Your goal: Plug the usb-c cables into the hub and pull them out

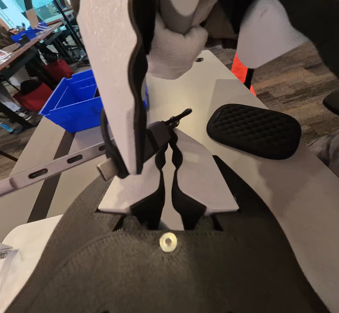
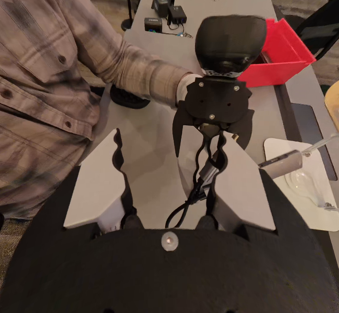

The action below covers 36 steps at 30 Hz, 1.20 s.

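The left gripper (image 1: 167,140) pinched the grey plug housing of a USB-C cable (image 1: 158,135) at its fingertips, above the white table (image 1: 211,93). The right gripper (image 2: 170,157) held its fingers spread, one finger (image 1: 117,84) crossing the left wrist view beside the cable's black cord. The silver hub (image 1: 55,166), with its row of oval ports, lay just beside the plug. A blue bin (image 1: 73,106) and a black wrist pad (image 1: 253,129) rested on the table.

Right tool (image 1: 135,139) crowds the hub (image 1: 55,166); bare table (image 1: 201,91) lies beyond.
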Available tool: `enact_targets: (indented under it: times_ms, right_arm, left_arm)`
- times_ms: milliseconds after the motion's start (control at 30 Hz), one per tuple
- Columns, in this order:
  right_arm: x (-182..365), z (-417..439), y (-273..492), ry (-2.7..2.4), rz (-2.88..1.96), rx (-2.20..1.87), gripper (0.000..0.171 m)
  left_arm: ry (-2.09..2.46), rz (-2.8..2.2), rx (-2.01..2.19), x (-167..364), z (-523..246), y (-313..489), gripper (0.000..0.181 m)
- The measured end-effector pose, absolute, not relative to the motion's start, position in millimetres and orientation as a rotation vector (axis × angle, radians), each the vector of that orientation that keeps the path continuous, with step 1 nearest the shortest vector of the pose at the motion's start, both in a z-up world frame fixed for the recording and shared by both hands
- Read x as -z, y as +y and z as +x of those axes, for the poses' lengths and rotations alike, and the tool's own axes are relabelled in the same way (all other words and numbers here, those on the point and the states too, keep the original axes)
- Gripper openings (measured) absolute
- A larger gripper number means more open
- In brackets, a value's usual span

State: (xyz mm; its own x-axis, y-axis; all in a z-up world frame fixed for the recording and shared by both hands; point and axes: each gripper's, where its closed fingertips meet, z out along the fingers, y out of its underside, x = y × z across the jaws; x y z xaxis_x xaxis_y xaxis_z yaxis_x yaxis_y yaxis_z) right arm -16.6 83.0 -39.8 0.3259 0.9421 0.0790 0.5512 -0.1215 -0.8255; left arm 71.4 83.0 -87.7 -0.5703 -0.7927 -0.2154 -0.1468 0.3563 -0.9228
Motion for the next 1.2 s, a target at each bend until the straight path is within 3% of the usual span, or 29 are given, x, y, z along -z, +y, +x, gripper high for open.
enact_targets:
  times_ms: [333,633,800,1200]
  right_arm:
    - [84,25,100,-1.404,-1.967,-0.402,0.104]
    - [87,21,69,-1.248,-1.902,-0.945,0.120]
    - [118,22,61,-1.264,-1.934,-0.948,0.111]
    - [115,-27,40,-1.226,-1.821,-0.994,0.100]
  left_arm:
    - [1.997,-0.731,1.327,86,63,68,0.002]
    - [2.002,-0.655,1.407,79,53,59,0.001]
    - [1.925,-0.615,1.471,58,43,66,0.001]
    - [1.819,-0.780,1.422,60,62,91,0.001]
